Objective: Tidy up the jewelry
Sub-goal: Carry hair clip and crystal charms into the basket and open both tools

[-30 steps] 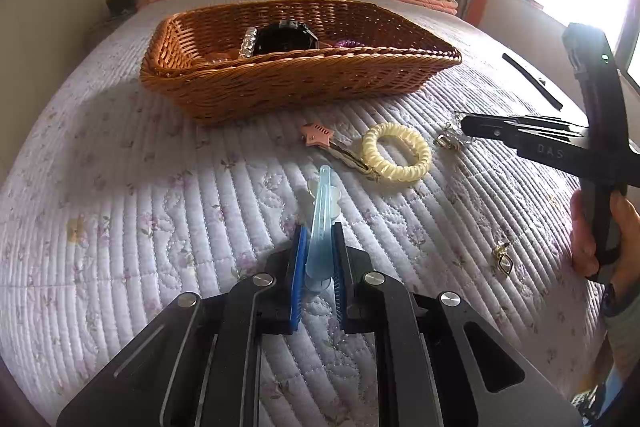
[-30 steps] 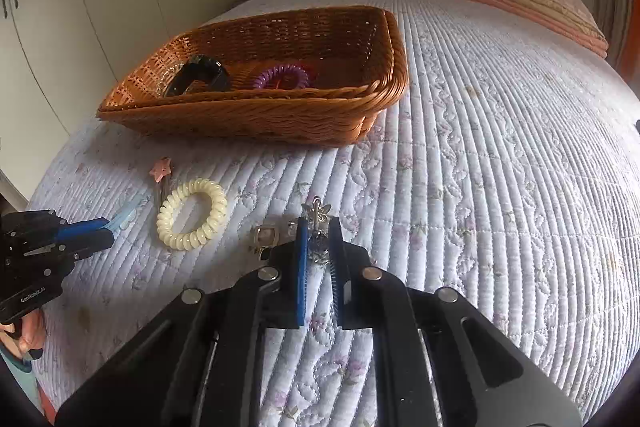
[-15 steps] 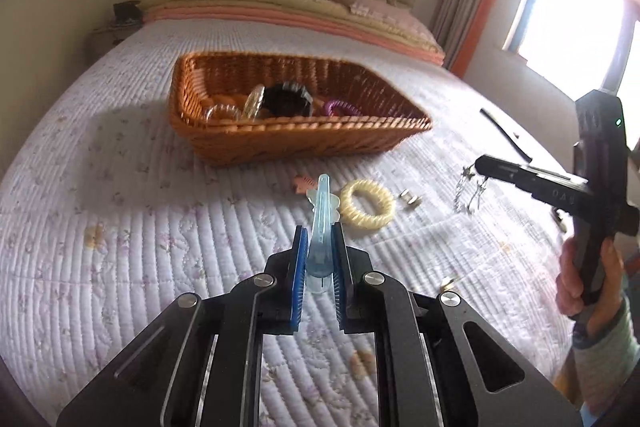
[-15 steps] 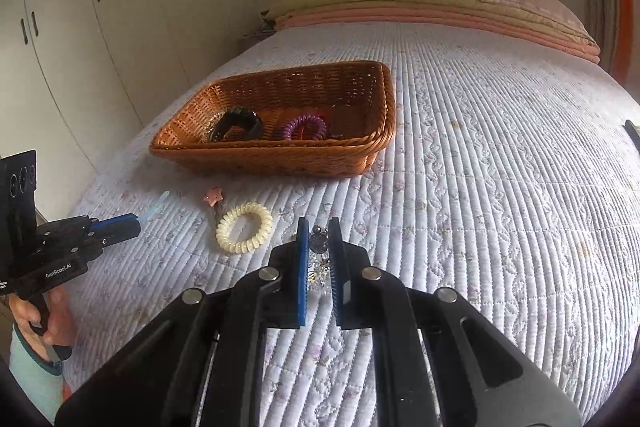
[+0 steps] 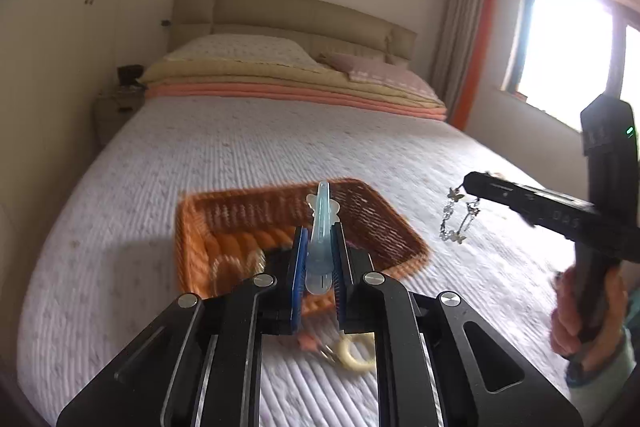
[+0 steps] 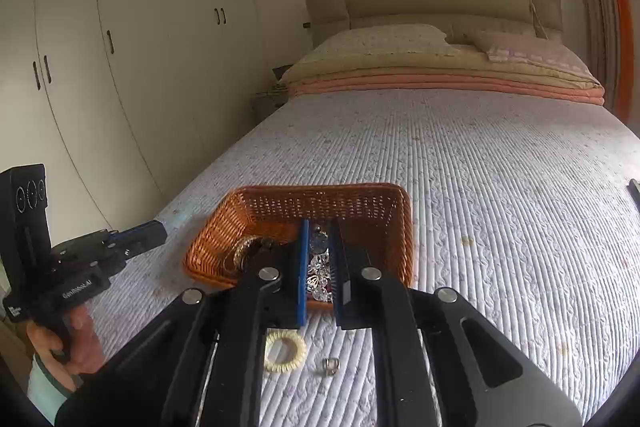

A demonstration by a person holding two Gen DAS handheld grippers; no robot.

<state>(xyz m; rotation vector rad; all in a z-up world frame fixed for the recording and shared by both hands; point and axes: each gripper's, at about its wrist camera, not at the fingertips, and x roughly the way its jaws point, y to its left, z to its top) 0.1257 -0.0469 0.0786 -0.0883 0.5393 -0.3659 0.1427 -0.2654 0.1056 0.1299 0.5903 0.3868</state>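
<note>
While both pieces hang in the air above the bed, the wicker basket sits straight ahead of and below each tool, near the foot edge of the bed. The left hand-held gripper is clamped on a pale blue hair clip, its long axis pointing forward over the basket. The right hand-held gripper is pinched on a dangly butterfly chain. Left looks a touch nearer to me, its clip tip already over the basket's inside. A cream coil hair tie and a small ring lie on the bed between the basket and the foot edge.
</note>
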